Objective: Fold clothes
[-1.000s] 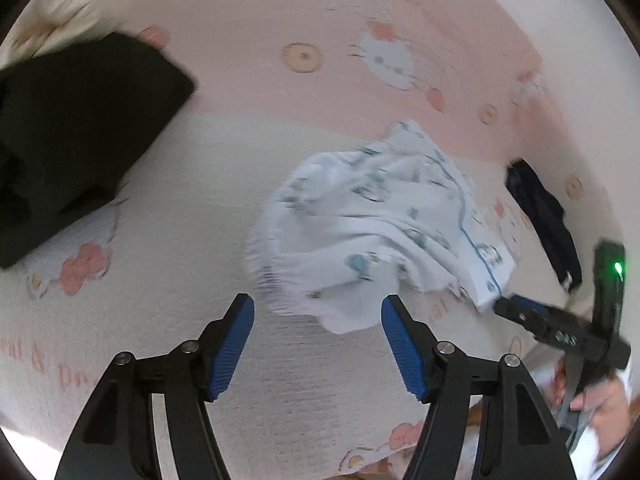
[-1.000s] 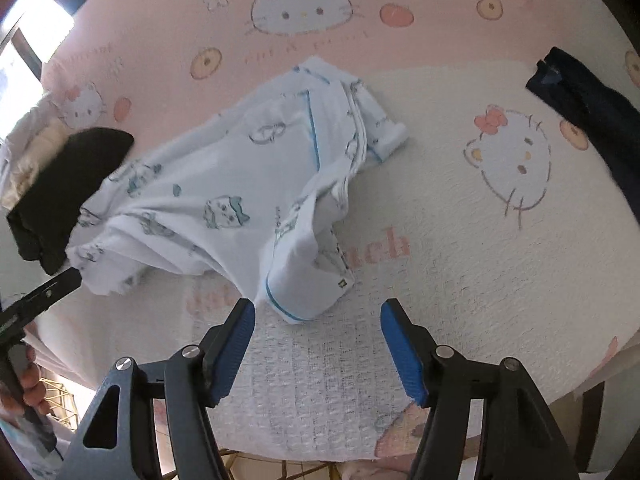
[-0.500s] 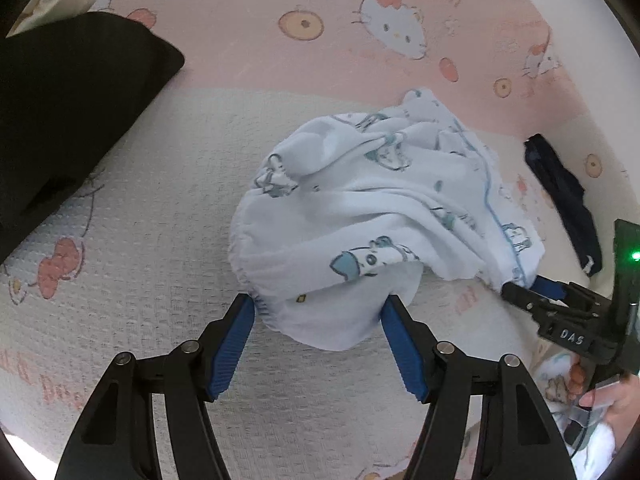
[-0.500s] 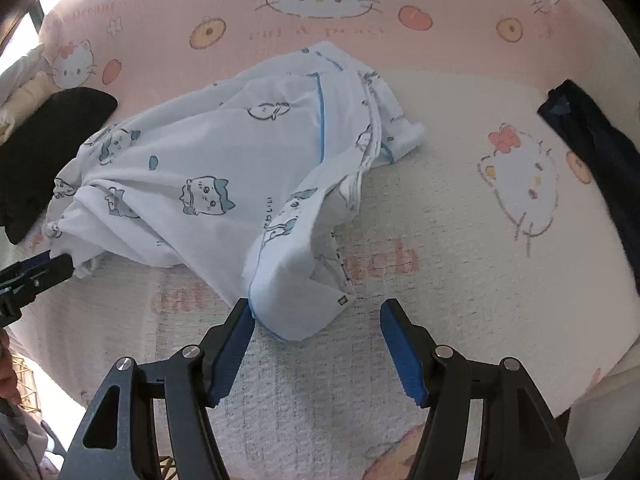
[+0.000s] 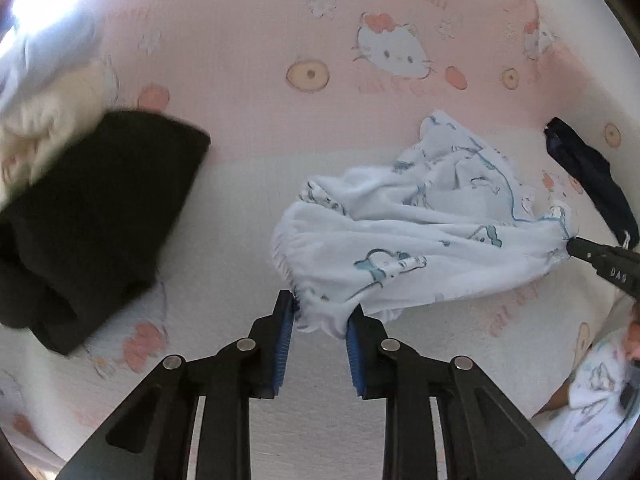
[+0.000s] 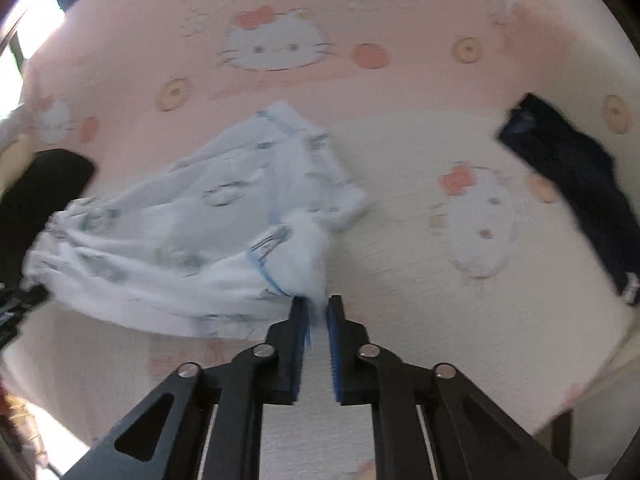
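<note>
A white garment with a pale blue cartoon print and blue piping (image 5: 420,232) lies crumpled on the bedspread, stretched between my two grippers. My left gripper (image 5: 320,308) has the gathered elastic edge bunched between its blue pads, and its jaws are closing on it. The right gripper (image 6: 318,308) is shut on the opposite piped edge of the garment (image 6: 180,232). In the left wrist view the right gripper's tip (image 5: 576,246) pinches the cloth at the far right. The left gripper's tip (image 6: 16,304) shows dark and blurred at the left rim of the right wrist view.
A pink and white cat-print bedspread (image 5: 280,40) covers the bed. A black folded garment (image 5: 92,208) lies left, with cream cloth (image 5: 44,120) behind it. A dark navy garment (image 6: 572,176) lies at the right. The bed's edge (image 6: 580,400) drops away at lower right.
Both grippers went from wide open in front of the garment to closed on its near edges. The cloth has been pulled up and drawn taut between them.
</note>
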Action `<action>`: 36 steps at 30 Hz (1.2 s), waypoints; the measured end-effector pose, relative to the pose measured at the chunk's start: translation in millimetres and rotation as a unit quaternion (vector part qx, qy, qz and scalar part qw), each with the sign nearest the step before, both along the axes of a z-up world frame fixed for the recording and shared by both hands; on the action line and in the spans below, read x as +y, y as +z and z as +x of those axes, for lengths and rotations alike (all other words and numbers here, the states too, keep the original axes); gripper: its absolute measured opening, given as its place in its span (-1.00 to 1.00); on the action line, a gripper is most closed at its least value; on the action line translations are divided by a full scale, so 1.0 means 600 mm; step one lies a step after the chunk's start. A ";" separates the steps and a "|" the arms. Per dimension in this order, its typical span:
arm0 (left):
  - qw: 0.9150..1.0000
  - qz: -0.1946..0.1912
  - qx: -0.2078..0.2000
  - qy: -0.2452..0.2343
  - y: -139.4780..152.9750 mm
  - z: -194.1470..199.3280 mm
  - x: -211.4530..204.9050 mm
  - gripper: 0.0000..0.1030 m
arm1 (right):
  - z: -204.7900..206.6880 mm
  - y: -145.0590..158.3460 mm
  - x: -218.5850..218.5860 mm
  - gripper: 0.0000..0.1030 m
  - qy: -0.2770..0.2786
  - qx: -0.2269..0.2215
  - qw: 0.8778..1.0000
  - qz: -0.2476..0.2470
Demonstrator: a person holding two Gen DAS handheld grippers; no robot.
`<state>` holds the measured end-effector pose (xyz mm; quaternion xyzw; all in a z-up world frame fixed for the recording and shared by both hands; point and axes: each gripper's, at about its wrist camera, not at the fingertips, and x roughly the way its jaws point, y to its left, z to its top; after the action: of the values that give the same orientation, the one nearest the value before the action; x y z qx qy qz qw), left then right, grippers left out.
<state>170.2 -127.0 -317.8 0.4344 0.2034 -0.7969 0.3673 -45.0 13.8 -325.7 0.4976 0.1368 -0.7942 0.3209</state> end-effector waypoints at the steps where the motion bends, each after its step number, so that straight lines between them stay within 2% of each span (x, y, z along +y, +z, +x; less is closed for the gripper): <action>1: 1.000 -0.001 -0.002 0.000 -0.001 0.000 0.001 -0.57 | -0.006 0.001 0.007 -0.87 -0.008 -0.009 1.000 -0.002; 3: 1.000 -0.003 -0.007 -0.001 -0.003 0.001 0.003 -0.57 | -0.005 -0.001 0.012 -0.87 -0.022 -0.025 0.999 -0.012; 7: 1.000 0.006 0.012 -0.011 -0.003 0.014 0.015 -0.57 | 0.002 -0.002 0.020 -0.87 -0.024 -0.004 1.000 0.007; 11: 0.999 0.026 0.030 -0.029 0.001 0.023 0.030 -0.57 | -0.006 -0.004 0.040 -0.87 -0.034 -0.047 0.998 -0.022; 13: 0.998 0.041 0.044 -0.025 0.003 0.023 0.029 -0.56 | -0.007 0.001 0.039 -0.76 -0.037 -0.056 0.997 -0.038; 14: 0.997 0.052 0.054 -0.016 0.006 0.029 0.027 -0.50 | -0.007 0.003 0.037 -0.52 -0.036 -0.061 0.996 -0.045; 15: 0.996 0.055 0.063 -0.005 0.011 0.034 0.026 -0.43 | -0.008 0.008 0.035 -0.12 -0.033 -0.065 0.996 -0.055; 17: 0.996 0.046 0.078 0.016 0.023 0.045 0.023 0.02 | -0.005 0.022 0.031 0.19 -0.030 -0.055 0.996 -0.069; 19: 0.995 0.028 0.085 0.038 0.036 0.053 0.017 0.27 | -0.001 0.037 0.020 0.22 -0.014 -0.046 0.996 -0.079; 25: 0.992 0.056 0.091 0.061 0.029 0.060 -0.010 0.28 | 0.015 0.041 -0.031 0.39 0.023 -0.022 0.999 -0.037; 31: 0.986 0.108 0.105 0.077 -0.002 0.043 -0.045 0.28 | 0.003 0.013 -0.090 0.40 0.060 -0.026 0.998 -0.002; 36: 0.984 0.122 0.106 0.076 -0.012 0.015 -0.073 0.28 | -0.021 0.001 -0.118 0.40 0.060 -0.034 0.998 0.006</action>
<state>179.2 -170.8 -324.8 0.3726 0.3692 -0.7774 0.3470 -57.7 -56.8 -324.9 0.5171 0.1604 -0.7551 0.3698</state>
